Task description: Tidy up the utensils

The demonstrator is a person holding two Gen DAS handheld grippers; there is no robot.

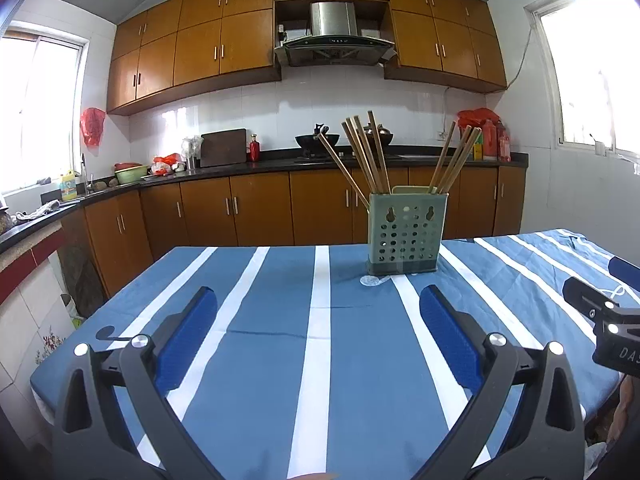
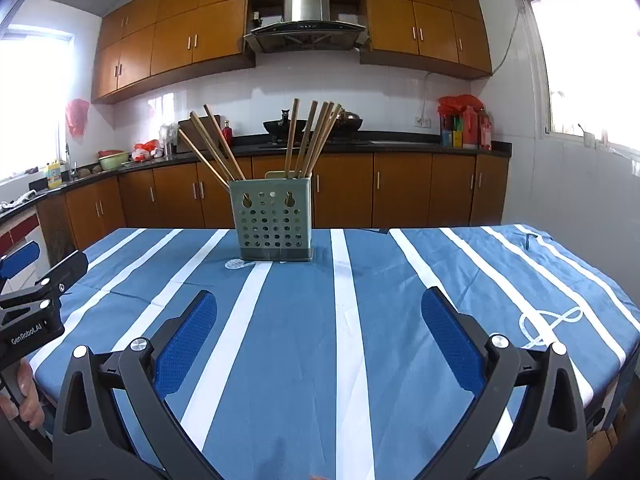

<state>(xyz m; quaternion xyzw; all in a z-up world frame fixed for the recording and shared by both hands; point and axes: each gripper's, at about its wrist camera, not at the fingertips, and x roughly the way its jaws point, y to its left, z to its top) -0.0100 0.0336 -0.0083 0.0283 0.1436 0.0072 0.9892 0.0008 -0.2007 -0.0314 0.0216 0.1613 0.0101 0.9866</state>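
A pale green perforated utensil holder (image 1: 406, 234) (image 2: 272, 220) stands upright on the blue striped tablecloth (image 1: 280, 312) (image 2: 400, 280), toward the far side of the table. Several wooden chopsticks (image 1: 366, 156) (image 2: 310, 138) lean out of it in two bunches, left and right. My left gripper (image 1: 318, 308) hangs open over the cloth, well short of the holder, with nothing between its blue pads. My right gripper (image 2: 319, 310) is open too, empty, and equally far back. Each gripper shows at the edge of the other's view.
The table's left edge (image 1: 80, 344) drops to a tiled floor; its right edge (image 2: 624, 320) is rounded. A small clear disc (image 1: 374, 280) lies on the cloth in front of the holder. Kitchen counters (image 1: 280, 166) with cookware run along the far wall. A hand (image 2: 24, 396) holds the left gripper.
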